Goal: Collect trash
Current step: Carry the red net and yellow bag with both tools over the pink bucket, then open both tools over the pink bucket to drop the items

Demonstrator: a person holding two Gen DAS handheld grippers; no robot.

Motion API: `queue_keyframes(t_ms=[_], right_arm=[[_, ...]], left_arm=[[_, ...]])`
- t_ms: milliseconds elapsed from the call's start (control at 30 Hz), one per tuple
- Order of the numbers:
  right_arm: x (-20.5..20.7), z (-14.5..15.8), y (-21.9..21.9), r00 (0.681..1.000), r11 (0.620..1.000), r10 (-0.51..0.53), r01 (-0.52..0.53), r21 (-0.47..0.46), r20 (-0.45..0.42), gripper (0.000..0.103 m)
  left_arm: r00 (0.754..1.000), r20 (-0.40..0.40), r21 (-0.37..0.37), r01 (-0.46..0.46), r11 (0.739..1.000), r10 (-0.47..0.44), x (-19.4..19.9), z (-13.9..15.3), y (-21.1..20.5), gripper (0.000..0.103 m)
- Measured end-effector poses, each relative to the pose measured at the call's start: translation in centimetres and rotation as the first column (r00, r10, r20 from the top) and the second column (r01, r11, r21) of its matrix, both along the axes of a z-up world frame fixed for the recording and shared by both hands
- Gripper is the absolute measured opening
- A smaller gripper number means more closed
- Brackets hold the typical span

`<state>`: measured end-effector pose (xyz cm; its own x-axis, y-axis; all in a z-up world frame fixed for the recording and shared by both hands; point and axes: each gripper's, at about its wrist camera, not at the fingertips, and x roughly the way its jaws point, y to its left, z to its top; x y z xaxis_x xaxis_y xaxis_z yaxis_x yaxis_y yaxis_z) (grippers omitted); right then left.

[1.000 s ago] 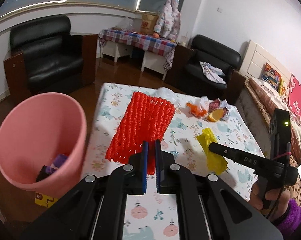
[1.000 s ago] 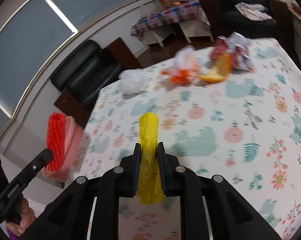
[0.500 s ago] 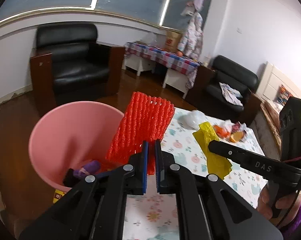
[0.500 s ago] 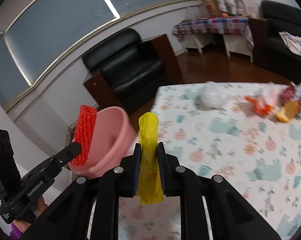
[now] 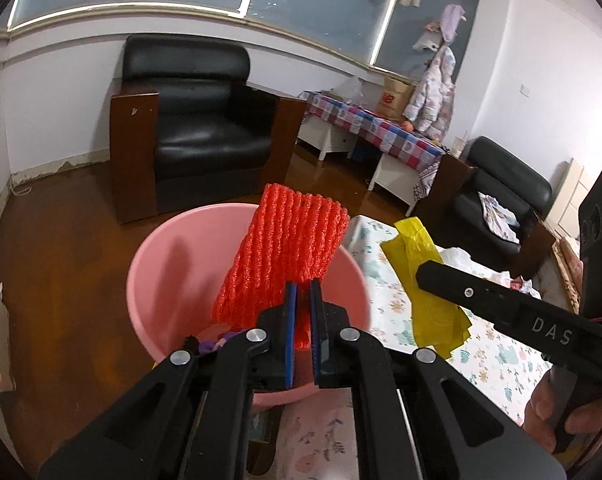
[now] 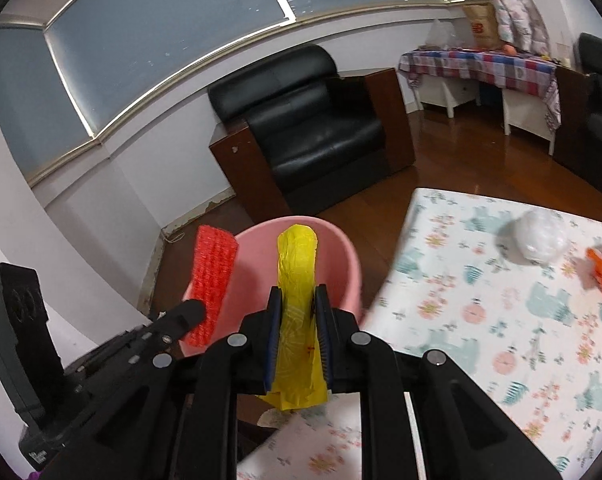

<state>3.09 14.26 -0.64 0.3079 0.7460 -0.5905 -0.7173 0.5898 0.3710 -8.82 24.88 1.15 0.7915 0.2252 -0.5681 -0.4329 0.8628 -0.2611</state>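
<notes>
Left gripper [image 5: 302, 294] pinches a red foam fruit net [image 5: 287, 258] above the round pink plastic bin [image 5: 153, 264], where purple and dark scraps lie at the bottom; the other tool's black finger reads "DAS". Open wood floor surrounds the bin, which sits against the floral-cloth table [image 5: 385, 296] edge. Right gripper [image 6: 297, 300], seen from its own camera, clamps a crumpled yellow plastic bag [image 6: 297, 280] over the bin's rim.
</notes>
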Motion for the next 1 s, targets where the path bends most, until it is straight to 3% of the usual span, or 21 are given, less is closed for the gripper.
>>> queue_keyframes(t_ms=[433, 800, 867, 933, 1000], right_arm=[[-0.9, -1.4, 6.1, 0.999, 0.997, 0.046, -0.046, -0.056, 0.008, 0.016], [-0.5, -3.0, 7.0, 0.999, 0.996, 0.035, -0.035, -0.08, -0.009, 0.017], [-0.3, -3.2, 6.9, 0.999, 0.996, 0.032, -0.032, -0.08, -0.011, 0.016], [-0.2, -3.3, 6.9, 1.0, 0.997, 0.029, -0.03, -0.077, -0.011, 0.017], [-0.1, -3.2, 6.9, 1.0, 0.997, 0.029, -0.03, -0.074, -0.011, 0.017]], left_arm=[[0.998, -0.025, -0.036, -0.067, 0.997, 0.066, -0.6, -1.9, 4.0, 0.006], [0.997, -0.032, -0.069, -0.076, 0.995, 0.074, -0.5, -2.9, 5.4, 0.007], [0.997, -0.034, -0.069, -0.076, 0.995, 0.074, -0.6, -3.1, 5.3, 0.01], [0.997, -0.03, -0.072, -0.077, 0.994, 0.075, -0.6, -3.1, 5.5, 0.028], [0.997, -0.02, -0.076, -0.077, 0.994, 0.076, -0.7, -3.1, 5.4, 0.039]])
